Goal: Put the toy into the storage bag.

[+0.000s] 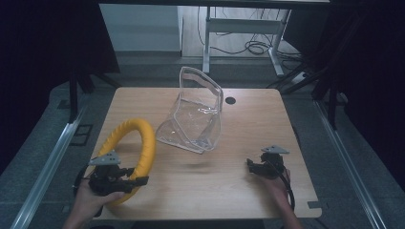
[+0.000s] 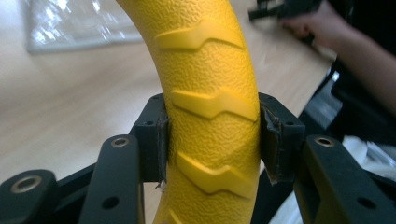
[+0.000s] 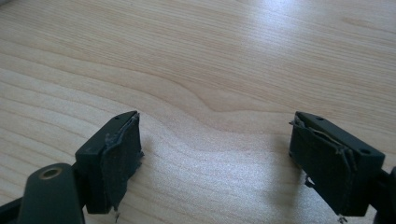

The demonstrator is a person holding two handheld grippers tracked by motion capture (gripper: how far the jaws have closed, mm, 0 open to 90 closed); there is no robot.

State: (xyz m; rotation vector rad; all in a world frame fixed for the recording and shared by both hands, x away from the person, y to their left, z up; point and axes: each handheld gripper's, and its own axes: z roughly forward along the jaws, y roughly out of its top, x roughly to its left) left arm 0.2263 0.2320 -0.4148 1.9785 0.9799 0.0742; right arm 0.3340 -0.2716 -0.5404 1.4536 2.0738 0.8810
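Note:
A thick yellow ring with raised ridges stands tilted over the table's front left. My left gripper is shut on its lower part; in the left gripper view both pads press the ring from either side. A clear plastic zip bag stands open at the back middle of the wooden table, apart from the ring. My right gripper rests low at the front right, open, with bare table between its pads in the right gripper view.
A small black grommet hole sits near the table's back edge. A white desk frame with cables stands beyond the table. Metal rails run along both sides. In the left gripper view the person's right hand is at the upper right.

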